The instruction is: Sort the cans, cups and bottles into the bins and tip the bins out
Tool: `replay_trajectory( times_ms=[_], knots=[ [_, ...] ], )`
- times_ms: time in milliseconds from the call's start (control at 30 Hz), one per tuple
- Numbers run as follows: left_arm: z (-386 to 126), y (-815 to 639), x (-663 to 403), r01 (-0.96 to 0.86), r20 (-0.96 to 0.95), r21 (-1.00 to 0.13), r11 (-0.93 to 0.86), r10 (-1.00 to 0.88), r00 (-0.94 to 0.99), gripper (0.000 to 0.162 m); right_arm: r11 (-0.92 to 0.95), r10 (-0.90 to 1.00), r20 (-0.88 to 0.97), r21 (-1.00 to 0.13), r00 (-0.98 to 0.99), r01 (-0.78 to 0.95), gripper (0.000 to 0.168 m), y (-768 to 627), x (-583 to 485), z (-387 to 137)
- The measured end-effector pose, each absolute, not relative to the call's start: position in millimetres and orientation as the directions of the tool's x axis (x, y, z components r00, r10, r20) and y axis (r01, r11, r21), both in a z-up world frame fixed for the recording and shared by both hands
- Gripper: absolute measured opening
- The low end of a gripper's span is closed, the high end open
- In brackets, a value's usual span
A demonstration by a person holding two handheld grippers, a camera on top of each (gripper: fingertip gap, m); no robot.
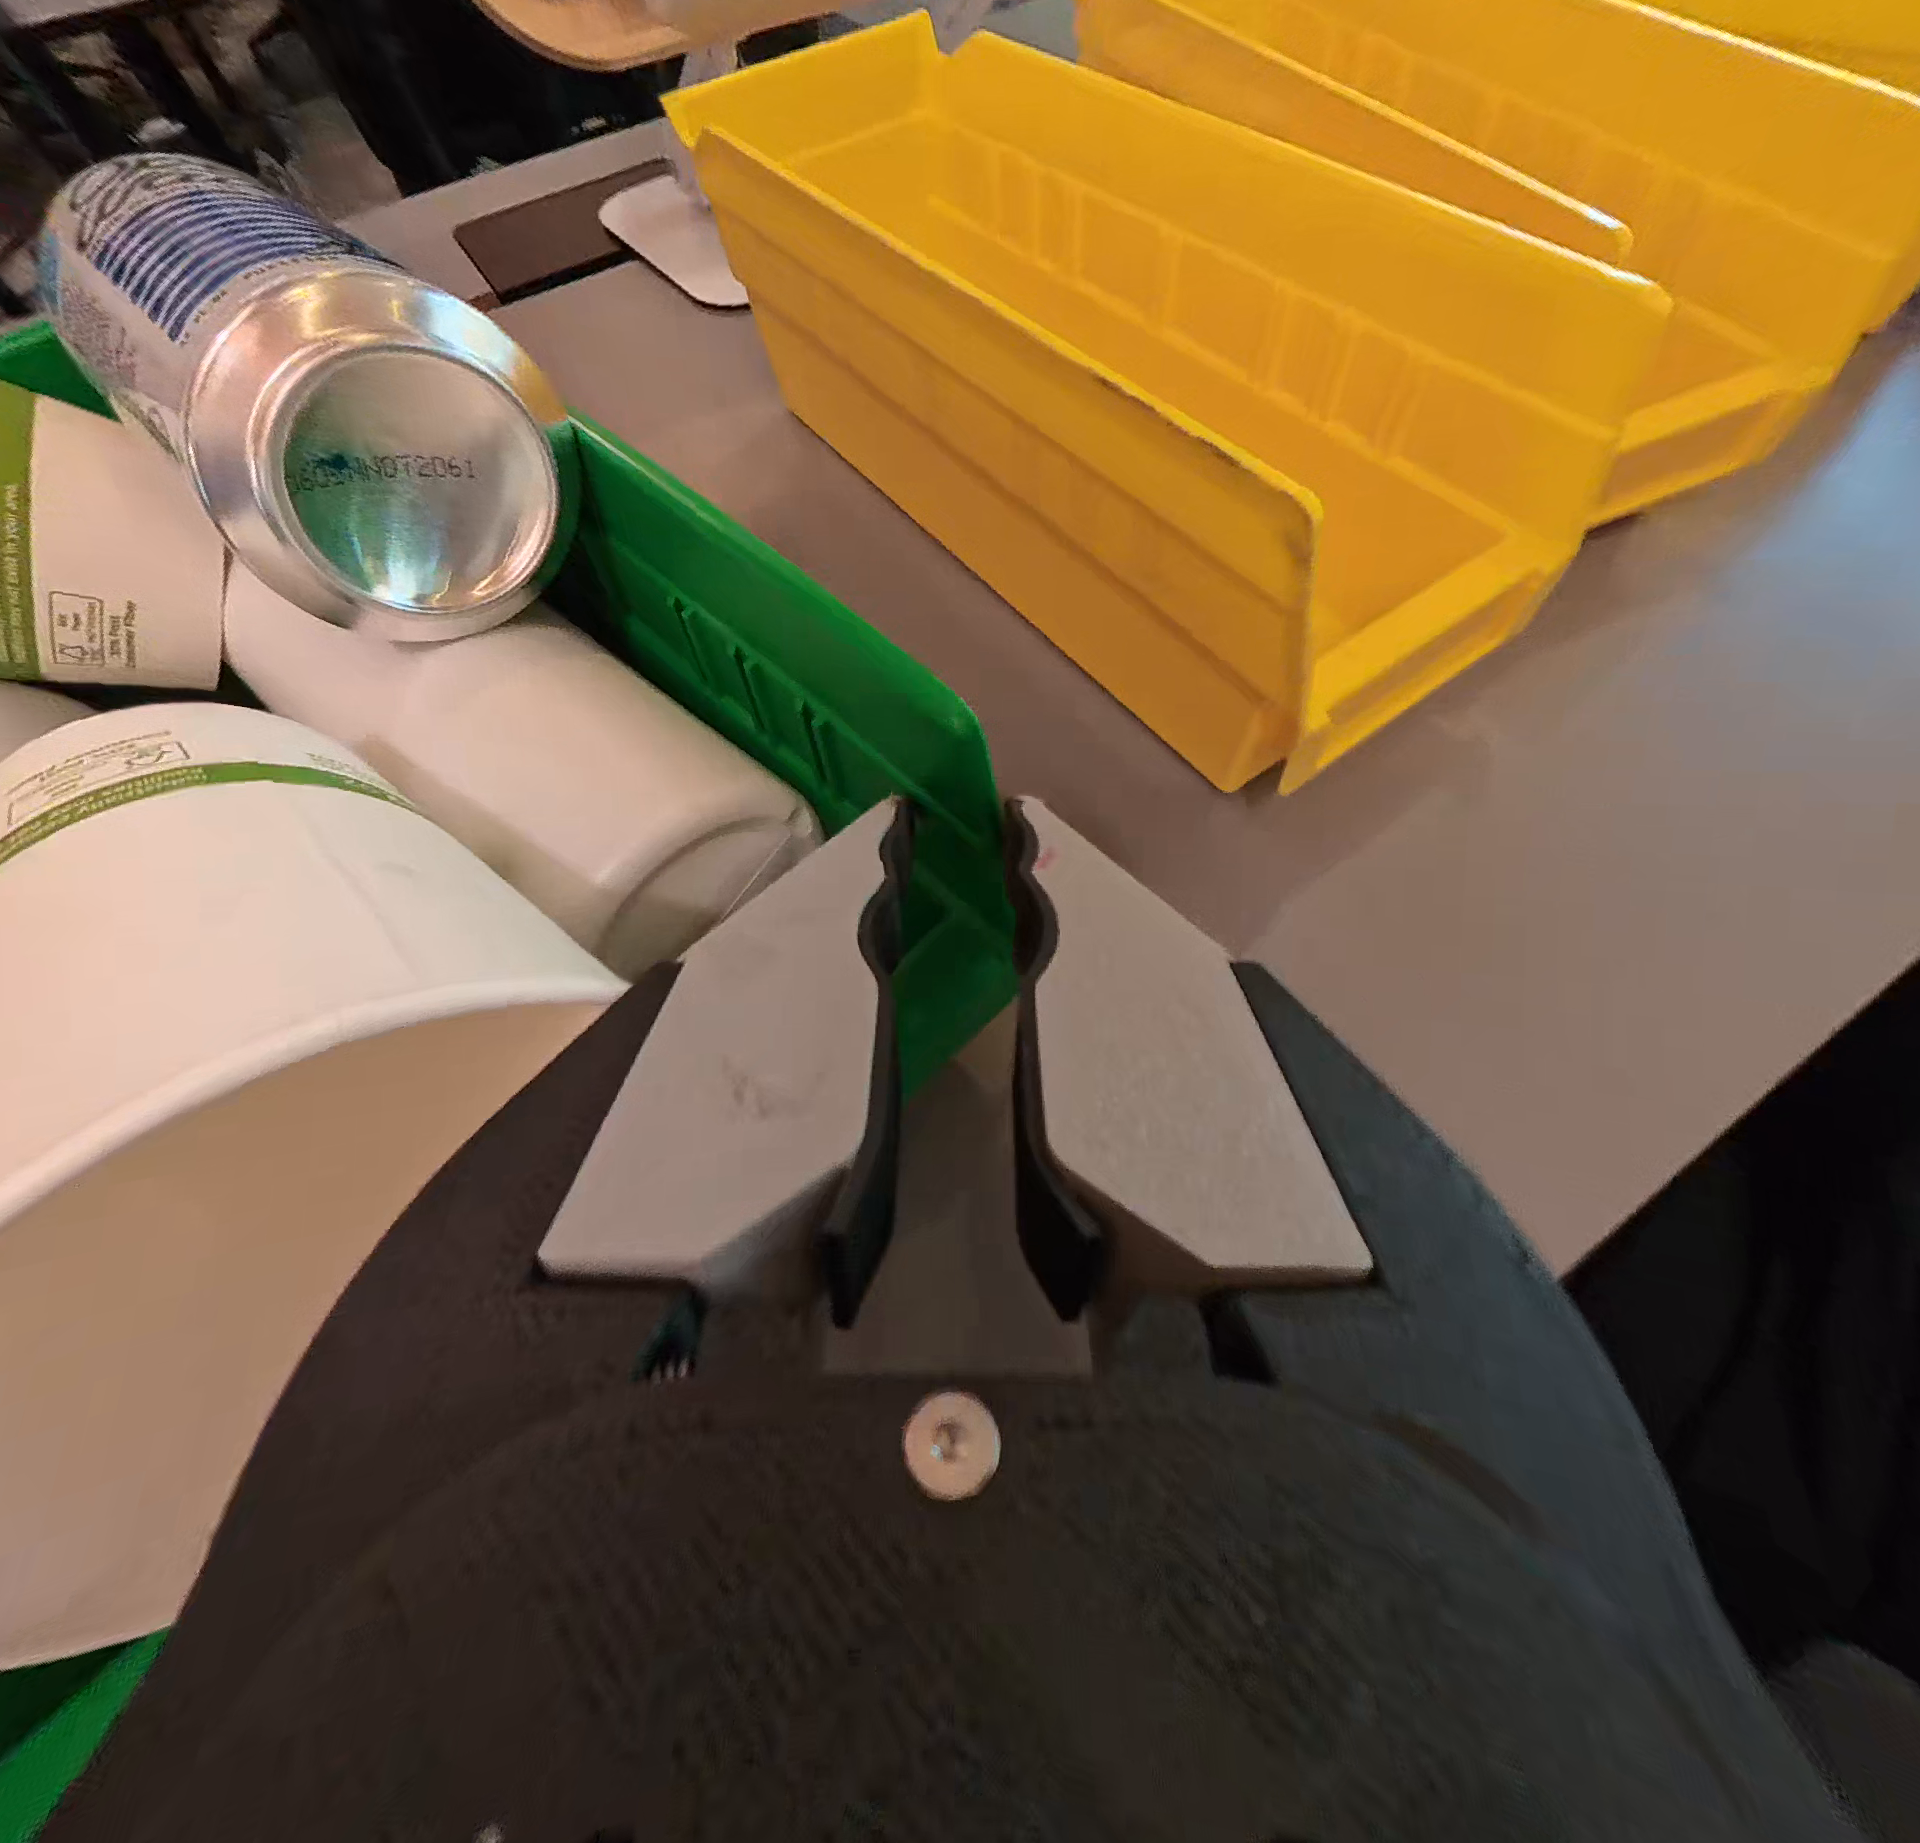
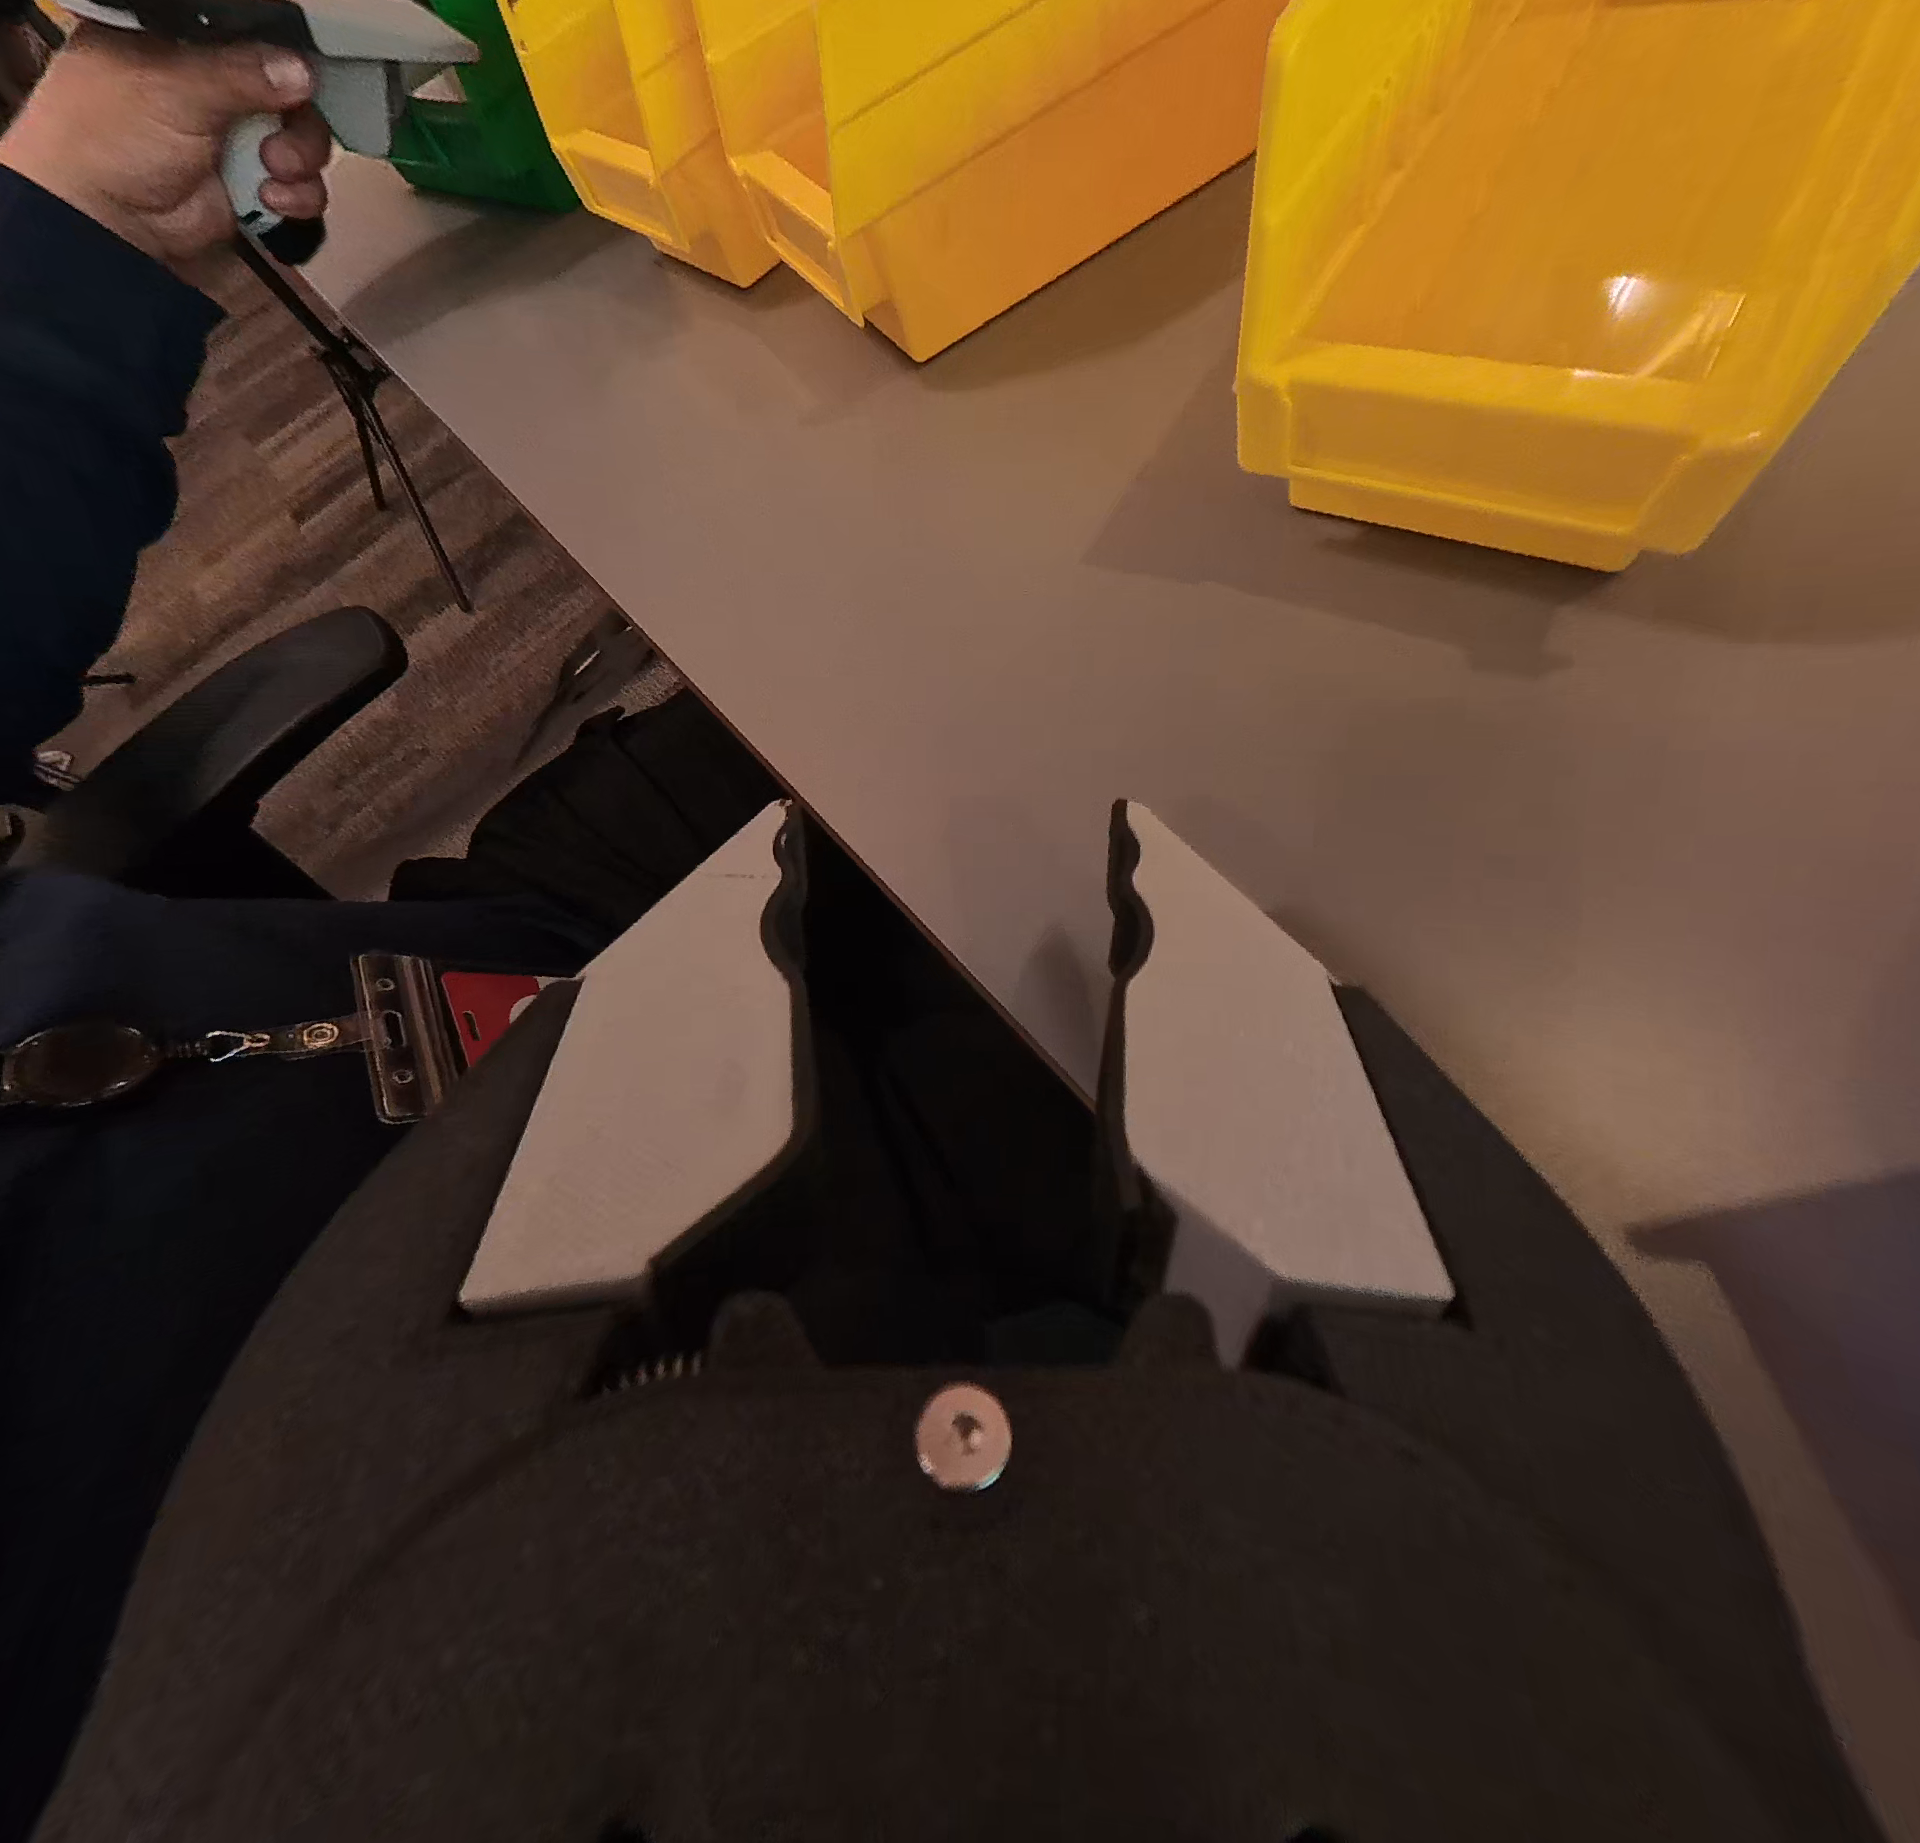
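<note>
The long plastic bin with the ribbed wall (image 1: 790, 650) at the table's left edge is bright green. In it lies a silver aluminium can (image 1: 301, 380) with blue stripes on white — its bare metal base shines. The paper cups (image 1: 208, 962) are white with a green band; the plastic bottle (image 1: 540, 754) is plain pale grey-white. The open-fronted plastic bins (image 1: 1195, 391) across the table are yellow — all of them. The flat tabletop (image 2: 1039, 650) is matt grey-brown. Both grippers have black bodies, with light grey fingers (image 2: 665, 1087) edged in black.
</note>
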State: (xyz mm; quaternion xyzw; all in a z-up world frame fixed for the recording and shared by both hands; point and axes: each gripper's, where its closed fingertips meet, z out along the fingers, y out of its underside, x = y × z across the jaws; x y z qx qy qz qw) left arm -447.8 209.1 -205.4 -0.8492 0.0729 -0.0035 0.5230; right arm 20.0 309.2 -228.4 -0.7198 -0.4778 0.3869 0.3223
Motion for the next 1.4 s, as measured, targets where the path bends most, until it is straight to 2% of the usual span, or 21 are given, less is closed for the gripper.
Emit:
replay_trajectory(
  times_ms=[100,300,333,400,567,633,833,933,1067,1167,1233,1367,1400],
  knots=[
    [-206,200,-456,-0.150,-0.098,-0.875,-0.461,-0.135,0.986,0.020,-0.350,0.933,-0.267,-0.831,0.241,0.433,0.059,308,19,-232],
    [-224,178,-457,-0.063,-0.030,-0.877,-0.476,-0.077,0.997,0.033,-0.334,0.940,-0.256,-0.823,0.224,0.460,0.060,304,9,-242],
    [-224,175,-455,-0.049,-0.021,-0.890,-0.454,-0.067,0.998,0.038,-0.338,0.939,-0.264,-0.822,0.219,0.459,0.060,302,6,-243],
    [-219,165,-451,-0.023,0.003,-0.913,-0.408,-0.063,0.998,0.038,-0.341,0.939,-0.277,-0.818,0.202,0.463,0.058,297,1,-245],
    [-168,134,-461,0.034,0.042,-0.970,-0.240,-0.030,0.999,0.038,-0.320,0.947,-0.269,-0.815,0.174,0.483,0.058,288,-8,-247],
    [-142,124,-479,-0.001,-0.003,-0.979,-0.203,0.008,1.000,0.040,-0.321,0.947,-0.284,-0.817,0.150,0.479,0.058,285,-14,-244],
    [-75,137,-585,-0.156,-0.200,-0.945,-0.289,0.131,0.971,0.041,-0.319,0.946,-0.309,-0.838,0.095,0.443,0.058,303,-43,-221],
    [-62,169,-655,-0.205,-0.308,-0.873,-0.443,0.174,0.935,0.042,-0.306,0.949,-0.309,-0.842,0.068,0.445,0.059,325,-64,-211],
    [-61,222,-724,-0.315,-0.447,-0.746,-0.586,0.090,0.890,0.044,-0.283,0.938,-0.343,-0.836,-0.046,0.471,0.056,341,-84,-199],
    [-88,258,-778,-0.372,-0.503,-0.603,-0.705,-0.026,0.864,0.029,-0.250,0.872,-0.413,-0.837,-0.263,0.486,0.055,322,-89,-182],
    [-112,276,-814,-0.340,-0.465,-0.510,-0.790,-0.080,0.882,0.028,-0.282,0.803,-0.488,-0.816,-0.342,0.504,0.055,315,-88,-171],
    [-138,301,-874,-0.463,-0.561,-0.295,-0.836,-0.241,0.792,0.009,-0.353,0.733,-0.567,-0.790,-0.377,0.501,0.053,317,-97,-147],
    [-144,305,-884,-0.478,-0.561,-0.257,-0.840,-0.273,0.782,0.008,-0.362,0.726,-0.576,-0.784,-0.375,0.504,0.053,319,-100,-143]
  ],
)
